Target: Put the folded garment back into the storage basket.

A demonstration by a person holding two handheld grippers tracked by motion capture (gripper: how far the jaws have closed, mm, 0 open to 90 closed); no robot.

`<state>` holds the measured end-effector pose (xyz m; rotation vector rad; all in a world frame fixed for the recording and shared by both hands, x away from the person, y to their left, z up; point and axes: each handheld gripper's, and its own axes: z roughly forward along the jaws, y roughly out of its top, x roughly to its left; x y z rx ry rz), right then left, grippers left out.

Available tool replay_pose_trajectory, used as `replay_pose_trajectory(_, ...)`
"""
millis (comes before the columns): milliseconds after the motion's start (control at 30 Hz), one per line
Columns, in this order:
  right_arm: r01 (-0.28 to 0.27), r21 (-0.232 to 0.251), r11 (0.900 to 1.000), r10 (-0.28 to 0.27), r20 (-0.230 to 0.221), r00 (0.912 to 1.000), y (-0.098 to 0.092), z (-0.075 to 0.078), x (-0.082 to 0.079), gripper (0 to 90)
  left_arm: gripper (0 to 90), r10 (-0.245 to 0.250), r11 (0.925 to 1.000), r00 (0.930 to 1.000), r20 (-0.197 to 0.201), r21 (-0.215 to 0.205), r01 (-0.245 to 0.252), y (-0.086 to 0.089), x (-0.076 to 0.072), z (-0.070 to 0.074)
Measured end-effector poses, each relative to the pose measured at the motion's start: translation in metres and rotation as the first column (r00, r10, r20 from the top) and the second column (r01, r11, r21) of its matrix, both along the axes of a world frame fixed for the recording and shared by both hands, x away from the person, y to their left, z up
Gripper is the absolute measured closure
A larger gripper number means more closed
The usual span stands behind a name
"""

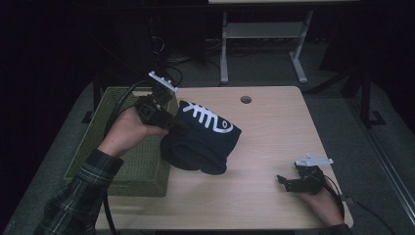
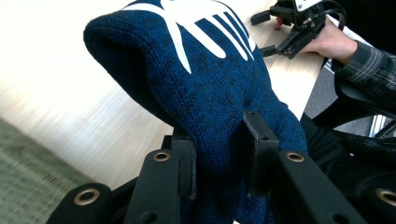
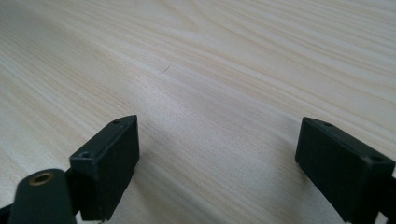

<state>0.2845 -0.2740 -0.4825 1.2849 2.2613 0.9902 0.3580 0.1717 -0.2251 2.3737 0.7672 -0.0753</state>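
Observation:
A dark blue knitted garment (image 1: 203,138) with a white pattern hangs above the wooden table (image 1: 266,127), left of centre. My left gripper (image 1: 172,123) is shut on its upper left edge and holds it lifted. In the left gripper view the blue knit (image 2: 205,84) is bunched between the two black jaws, whose pads (image 2: 259,149) press into it. My right gripper (image 1: 287,182) rests near the table's front right corner, jaws wide apart. In the right gripper view its open jaws (image 3: 217,163) frame bare wood, with nothing between them.
A green woven basket (image 1: 132,166) stands at the table's left edge, below my left hand. A round cable hole (image 1: 245,99) lies near the table's far edge. Metal desk legs (image 1: 224,49) stand on the floor beyond the table.

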Motion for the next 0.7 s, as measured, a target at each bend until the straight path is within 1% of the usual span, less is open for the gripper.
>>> replay_pose_trajectory(167,0.002,0.001,1.0,-0.002,-0.001,1.0,0.0,0.0,0.0,13.2,70.3,0.027,0.9996,0.9996,0.006,0.003,-0.027,0.016,-0.002,0.011)
replay_pose_trajectory(367,0.004,0.0,1.0,-0.004,0.0,1.0,0.0,0.0,0.0,13.2,70.4,0.076,0.9971,0.9969,0.019,0.001,-0.076,0.041,-0.005,0.024)
replay_pose_trajectory(533,0.005,0.0,1.0,-0.005,0.001,1.0,0.0,0.0,0.0,13.2,70.4,0.121,0.9927,0.9924,0.024,-0.009,-0.121,0.065,-0.008,0.03)
replay_pose_trajectory(667,0.007,-0.001,1.0,-0.007,0.002,1.0,0.0,0.0,0.0,13.2,70.3,0.161,0.987,0.9867,0.026,-0.014,-0.16,0.084,-0.01,0.033)
replay_pose_trajectory(700,0.008,-0.001,1.0,-0.008,0.002,1.0,0.0,0.0,0.0,13.2,70.3,0.173,0.9848,0.9846,0.026,-0.02,-0.172,0.089,-0.011,0.034)
